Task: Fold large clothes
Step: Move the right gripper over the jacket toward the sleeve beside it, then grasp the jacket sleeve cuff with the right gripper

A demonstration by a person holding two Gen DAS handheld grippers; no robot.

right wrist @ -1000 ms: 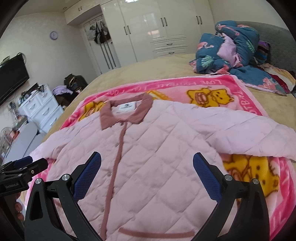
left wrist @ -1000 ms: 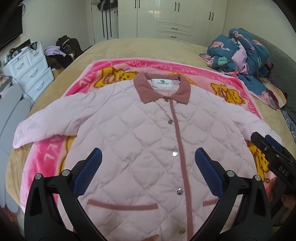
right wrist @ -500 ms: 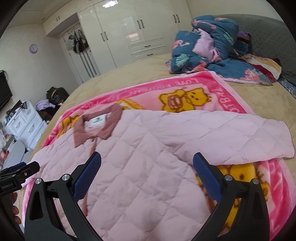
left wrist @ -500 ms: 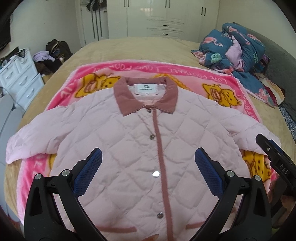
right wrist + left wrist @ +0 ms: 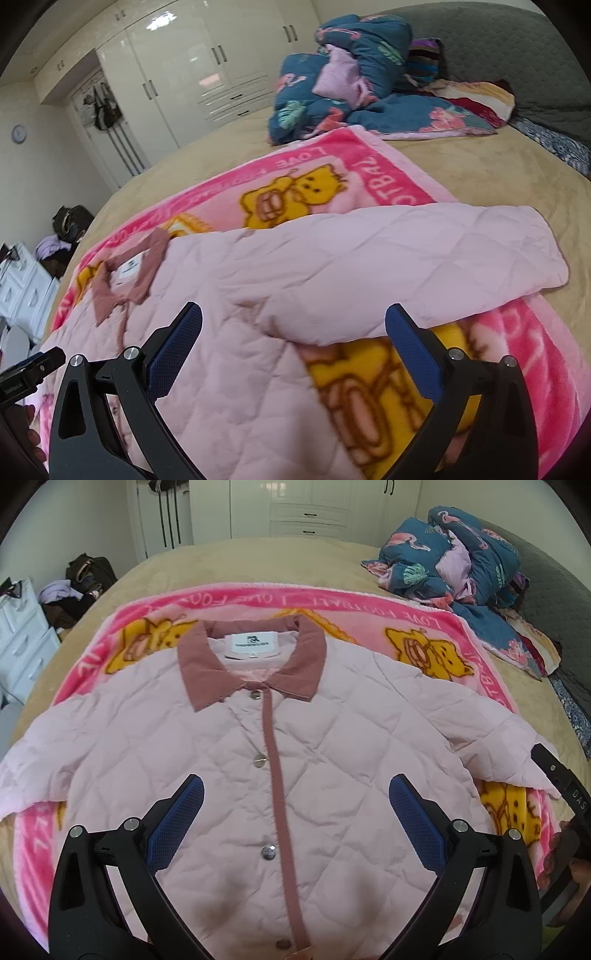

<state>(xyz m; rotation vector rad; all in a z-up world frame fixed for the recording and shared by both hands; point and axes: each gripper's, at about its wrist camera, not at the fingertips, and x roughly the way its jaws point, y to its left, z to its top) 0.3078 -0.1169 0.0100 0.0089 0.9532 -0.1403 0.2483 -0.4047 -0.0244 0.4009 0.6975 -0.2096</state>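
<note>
A pale pink quilted jacket (image 5: 332,760) with a dusty-rose collar lies flat, buttoned, front up, on a pink cartoon blanket (image 5: 258,602), sleeves spread out. My left gripper (image 5: 295,812) is open and empty, hovering above the jacket's chest over the button placket. My right gripper (image 5: 293,339) is open and empty, low over the armpit where the jacket's right sleeve (image 5: 424,251) meets the body. The jacket's collar shows at the left in the right wrist view (image 5: 125,280). The right gripper's body shows at the right edge of the left wrist view (image 5: 565,794).
The blanket (image 5: 369,173) lies on a tan bedspread (image 5: 498,173). A heap of blue floral bedding (image 5: 454,557) sits at the bed's far right by a grey headboard (image 5: 517,48). White drawers (image 5: 18,635) and bags stand left of the bed; wardrobes (image 5: 192,62) line the far wall.
Both grippers moved forward and lower toward the jacket. The left view centred on the placket; the right gripper swung right toward the sleeve. Both stayed open.
</note>
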